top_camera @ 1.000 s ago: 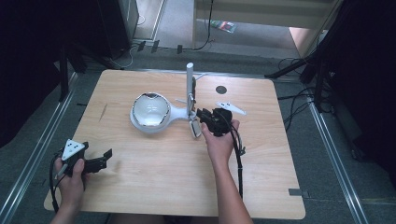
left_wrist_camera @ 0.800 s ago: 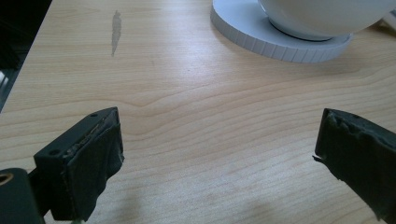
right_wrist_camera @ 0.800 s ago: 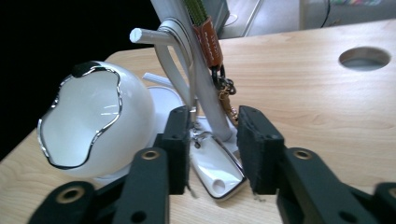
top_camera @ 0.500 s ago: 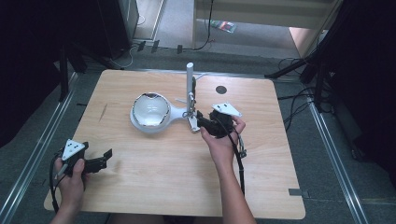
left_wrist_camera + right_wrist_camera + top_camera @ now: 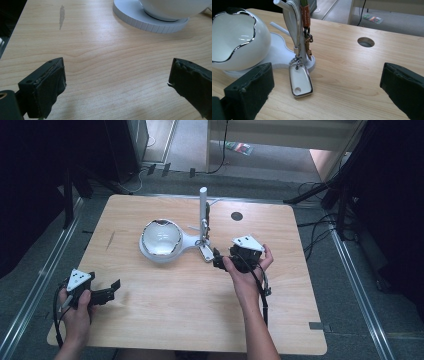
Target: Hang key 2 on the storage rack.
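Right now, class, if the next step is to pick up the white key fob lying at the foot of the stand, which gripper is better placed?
Probably the right gripper: its open jaws face the white key fob close ahead. The left gripper sits at the wooden table's near left corner, well away.

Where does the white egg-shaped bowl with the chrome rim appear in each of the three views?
High view: the bowl sits left of centre, beside the white post.
Left gripper view: its underside and the round base are at the top right edge.
Right gripper view: it is at the upper left.
Shared landmark: the white stand base.
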A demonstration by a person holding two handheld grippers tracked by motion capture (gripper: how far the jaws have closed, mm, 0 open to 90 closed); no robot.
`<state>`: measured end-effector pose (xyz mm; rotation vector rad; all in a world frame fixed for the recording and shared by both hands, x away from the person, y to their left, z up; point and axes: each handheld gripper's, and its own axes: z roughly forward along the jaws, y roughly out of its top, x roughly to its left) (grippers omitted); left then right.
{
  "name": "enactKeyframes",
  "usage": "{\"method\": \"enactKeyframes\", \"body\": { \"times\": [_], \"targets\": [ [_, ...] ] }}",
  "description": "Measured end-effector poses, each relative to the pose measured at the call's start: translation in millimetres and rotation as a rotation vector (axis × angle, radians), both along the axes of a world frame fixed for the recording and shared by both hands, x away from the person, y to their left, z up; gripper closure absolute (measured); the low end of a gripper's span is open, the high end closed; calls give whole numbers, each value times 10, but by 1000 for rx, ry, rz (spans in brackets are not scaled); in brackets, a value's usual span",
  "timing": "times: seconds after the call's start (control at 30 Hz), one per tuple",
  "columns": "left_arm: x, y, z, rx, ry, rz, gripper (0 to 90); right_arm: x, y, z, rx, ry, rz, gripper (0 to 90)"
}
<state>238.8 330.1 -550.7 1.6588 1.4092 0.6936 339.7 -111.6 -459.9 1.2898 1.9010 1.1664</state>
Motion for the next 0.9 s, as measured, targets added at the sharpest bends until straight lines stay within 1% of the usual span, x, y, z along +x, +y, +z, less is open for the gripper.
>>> {"method": "enactKeyframes", "body": {
  "times": [0.13,0.33,0.5,0.6,0.73,0.9],
  "targets": [
    [0,-7,1,6,1,-1,14,-42,-66,-13,-6,-13,-1,0],
    [-1,0,1,1,1,-1,14,-89,-189,-75,-15,-1,-14,0],
    [-1,-3,1,2,3,-1,14,-137,-302,-115,-14,-3,-19,0],
    [-1,0,1,0,1,0,14,-167,-364,-147,-14,8,-28,0],
    [0,-2,1,1,3,-1,14,-212,-455,-183,-18,4,-28,0],
    [-1,-5,0,4,1,-1,14,-266,-597,-227,-9,8,-43,0]
  ]
}}
